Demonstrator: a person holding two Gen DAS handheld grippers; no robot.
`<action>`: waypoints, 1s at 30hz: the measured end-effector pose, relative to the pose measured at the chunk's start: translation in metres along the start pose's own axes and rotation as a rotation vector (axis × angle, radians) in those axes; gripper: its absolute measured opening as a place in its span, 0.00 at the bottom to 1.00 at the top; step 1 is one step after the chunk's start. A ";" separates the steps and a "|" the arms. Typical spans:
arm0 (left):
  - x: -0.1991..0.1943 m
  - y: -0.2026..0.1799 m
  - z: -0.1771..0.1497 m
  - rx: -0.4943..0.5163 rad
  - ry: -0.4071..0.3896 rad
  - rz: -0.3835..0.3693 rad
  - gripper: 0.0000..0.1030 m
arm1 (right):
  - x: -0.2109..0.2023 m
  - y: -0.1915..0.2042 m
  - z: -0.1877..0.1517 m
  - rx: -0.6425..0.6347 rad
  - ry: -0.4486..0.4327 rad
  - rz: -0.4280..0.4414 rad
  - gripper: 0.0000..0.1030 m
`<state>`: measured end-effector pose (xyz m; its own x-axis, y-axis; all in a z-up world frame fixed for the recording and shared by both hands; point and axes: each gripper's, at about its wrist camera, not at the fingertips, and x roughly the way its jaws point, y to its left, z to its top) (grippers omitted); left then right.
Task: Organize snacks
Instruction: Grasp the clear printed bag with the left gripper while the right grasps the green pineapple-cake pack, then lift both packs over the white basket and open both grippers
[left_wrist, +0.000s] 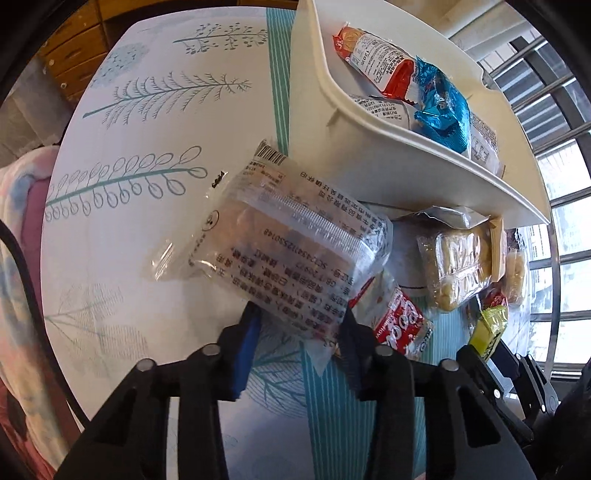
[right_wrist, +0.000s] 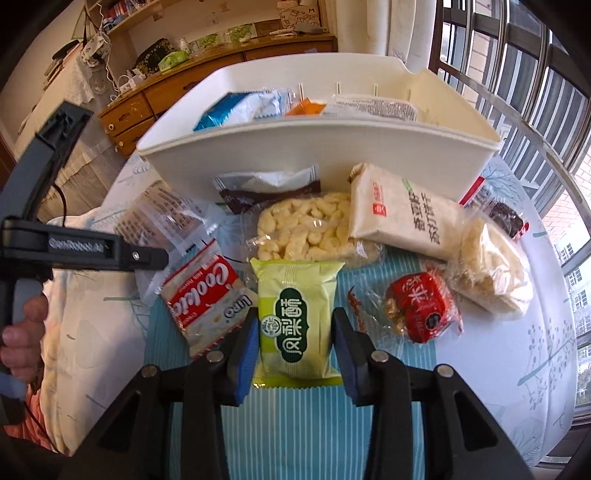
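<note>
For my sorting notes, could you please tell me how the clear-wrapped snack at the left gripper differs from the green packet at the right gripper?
The clear-wrapped snack is see-through with black print; the green packet is opaque yellow-green with a dark green label. The clear one looks lifted and tilted beside the white bin; the green one lies flat on the striped cloth. Both sit between gripper fingers.

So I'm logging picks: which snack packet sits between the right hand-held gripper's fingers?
The pale green packet with dark green lettering, between the right hand-held gripper fingers. The red-and-white cookie packet lies just left, outside them.
</note>
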<state>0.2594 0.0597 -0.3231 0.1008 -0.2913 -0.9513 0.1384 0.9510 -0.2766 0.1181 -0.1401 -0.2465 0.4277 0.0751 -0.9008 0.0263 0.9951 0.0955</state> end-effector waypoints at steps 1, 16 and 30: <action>-0.002 -0.001 -0.002 -0.009 0.000 0.000 0.28 | -0.004 0.000 0.002 -0.006 -0.004 0.006 0.37; -0.024 0.002 -0.030 -0.280 0.048 -0.040 0.57 | -0.042 -0.002 0.034 -0.137 0.014 0.081 0.37; -0.014 0.005 0.005 -0.508 -0.044 0.033 0.78 | -0.040 -0.019 0.065 -0.271 0.067 0.137 0.37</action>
<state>0.2636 0.0682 -0.3100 0.1400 -0.2540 -0.9570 -0.3605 0.8871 -0.2881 0.1593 -0.1662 -0.1851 0.3499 0.2044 -0.9142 -0.2731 0.9558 0.1092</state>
